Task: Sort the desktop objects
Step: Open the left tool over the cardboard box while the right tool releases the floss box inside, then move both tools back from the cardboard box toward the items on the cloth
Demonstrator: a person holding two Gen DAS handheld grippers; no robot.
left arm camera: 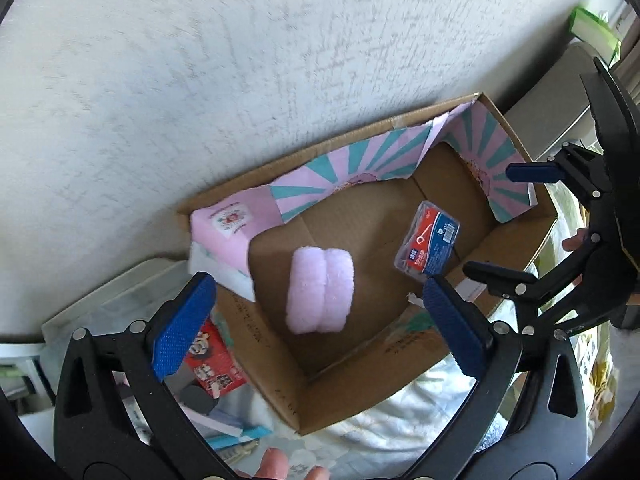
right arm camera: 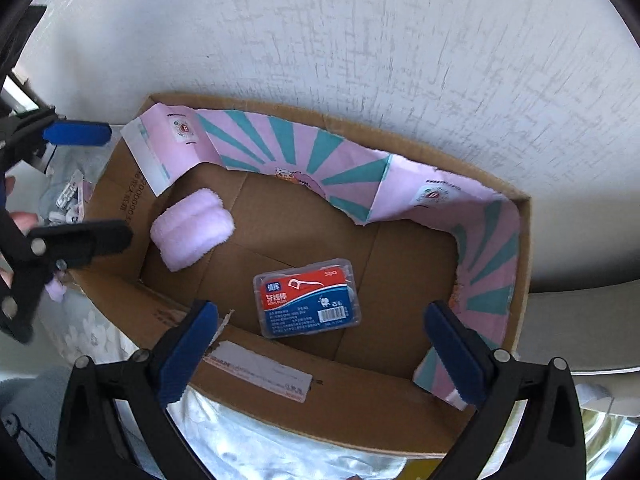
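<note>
Evidently both drops are done: the left gripper (left arm camera: 320,322) and right gripper (right arm camera: 322,354) hang wide open and empty over the box (right arm camera: 524,240), the puff (left arm camera: 320,290) lying near its left wall and the floss case (right arm camera: 307,299) mid-floor. Next comes a reach for clutter (left arm camera: 214,360) beside the box's left edge; its walls and paper liner (right arm camera: 304,148) call for lifting clear first.

I see a fluffy pink towel roll (right arm camera: 192,232), folded double, lying on the floor of the open cardboard box (right arm camera: 400,396) near its left wall. Apart from it, near the middle, a clear plastic floss-pick case (right arm camera: 307,300) lies flat, its red-and-blue label facing up. Pink-and-teal paper lines the box's far walls.
</note>
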